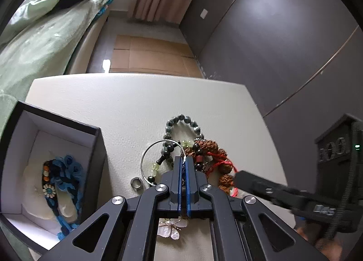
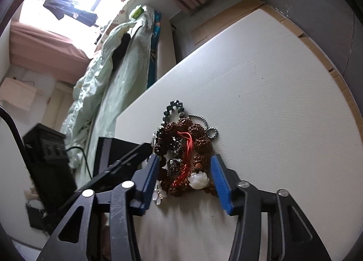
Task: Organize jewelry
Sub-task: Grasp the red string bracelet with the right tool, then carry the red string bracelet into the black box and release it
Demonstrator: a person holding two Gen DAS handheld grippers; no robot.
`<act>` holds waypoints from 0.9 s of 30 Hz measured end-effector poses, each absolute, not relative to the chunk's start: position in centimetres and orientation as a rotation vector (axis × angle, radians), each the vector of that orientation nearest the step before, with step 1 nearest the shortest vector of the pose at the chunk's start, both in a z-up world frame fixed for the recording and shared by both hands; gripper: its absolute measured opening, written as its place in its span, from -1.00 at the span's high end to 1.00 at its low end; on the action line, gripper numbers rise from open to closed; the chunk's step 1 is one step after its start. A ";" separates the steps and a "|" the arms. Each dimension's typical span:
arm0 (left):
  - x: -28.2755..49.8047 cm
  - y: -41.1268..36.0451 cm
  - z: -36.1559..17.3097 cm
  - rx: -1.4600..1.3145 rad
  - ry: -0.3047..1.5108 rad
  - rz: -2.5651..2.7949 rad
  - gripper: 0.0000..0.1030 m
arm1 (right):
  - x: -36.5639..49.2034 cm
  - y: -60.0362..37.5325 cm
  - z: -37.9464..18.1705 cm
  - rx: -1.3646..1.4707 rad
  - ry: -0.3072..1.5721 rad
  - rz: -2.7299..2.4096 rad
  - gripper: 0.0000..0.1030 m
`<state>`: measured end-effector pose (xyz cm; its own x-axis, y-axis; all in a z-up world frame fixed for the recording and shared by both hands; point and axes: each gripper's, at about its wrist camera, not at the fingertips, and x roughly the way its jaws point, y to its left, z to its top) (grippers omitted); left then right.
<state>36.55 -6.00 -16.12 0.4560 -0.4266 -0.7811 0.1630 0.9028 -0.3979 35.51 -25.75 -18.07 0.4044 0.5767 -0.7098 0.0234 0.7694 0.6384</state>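
A pile of jewelry lies on the white table [image 1: 127, 102]: a dark green bead bracelet [image 1: 181, 122], a thin silver bangle [image 1: 145, 159], a silver ring [image 1: 136, 182], a brown seed-bead bracelet with red cord [image 1: 215, 156] and a pearly flower brooch [image 1: 172, 229]. My left gripper [image 1: 184, 161] is shut on a thin chain in the pile. My right gripper [image 2: 183, 170] is open, its fingers on either side of the brown seed-bead bracelet [image 2: 199, 138] and its white lotus charm [image 2: 199, 180]. An open black box [image 1: 45, 165] at the left holds a blue braided piece [image 1: 65, 170].
A bed with a green quilt [image 1: 40, 34] runs along the left of the table. Cardboard [image 1: 152, 54] lies on the floor beyond the far edge. A grey wall [image 1: 283, 45] stands to the right. The right gripper's body [image 1: 295, 193] reaches in at the right.
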 end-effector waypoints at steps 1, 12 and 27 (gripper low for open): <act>36.4 -5.8 -15.8 -0.287 1.030 -0.373 0.96 | 35.7 -25.6 -18.2 0.620 1.119 0.380 0.16; 35.2 -4.2 -12.6 -0.318 0.965 -0.401 0.96 | 35.6 -25.4 -17.4 0.555 1.088 0.346 0.84; 32.9 -0.6 -8.9 -0.344 0.878 -0.383 0.96 | 32.5 -23.2 -12.0 0.560 0.938 0.460 0.85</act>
